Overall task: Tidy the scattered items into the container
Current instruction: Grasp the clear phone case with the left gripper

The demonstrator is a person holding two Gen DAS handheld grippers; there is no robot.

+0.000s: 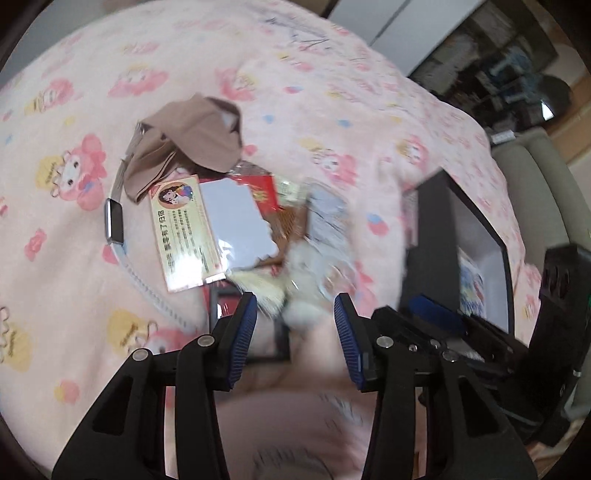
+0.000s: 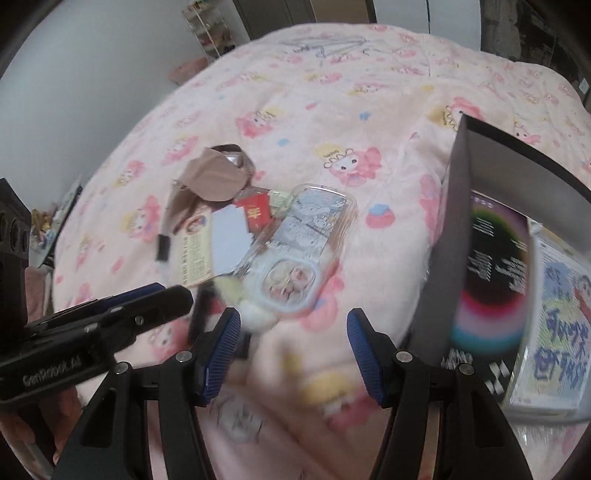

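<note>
Scattered items lie in a pile on a pink cartoon-print blanket (image 1: pixel 332 110): a brown cloth (image 1: pixel 188 144), a smartwatch (image 1: pixel 113 220), a princess card (image 1: pixel 184 232), a white card (image 1: pixel 236 221), a red packet (image 1: pixel 264 190), a clear phone case (image 2: pixel 299 251) and a white fluffy charm (image 2: pixel 255 319). A black box (image 2: pixel 476 236) stands open at the right. My left gripper (image 1: pixel 295 314) is open just short of the fluffy charm (image 1: pixel 303 310). My right gripper (image 2: pixel 293 332) is open above the blanket, near the phone case. The left gripper also shows in the right wrist view (image 2: pixel 147 302).
The black box (image 1: pixel 461 236) holds printed booklets (image 2: pixel 561 302). Beyond the bed's far edge are a wall, a rack (image 2: pixel 207 29) and dark shelving (image 1: pixel 509 66). A beige chair edge (image 1: pixel 535 173) stands beside the box.
</note>
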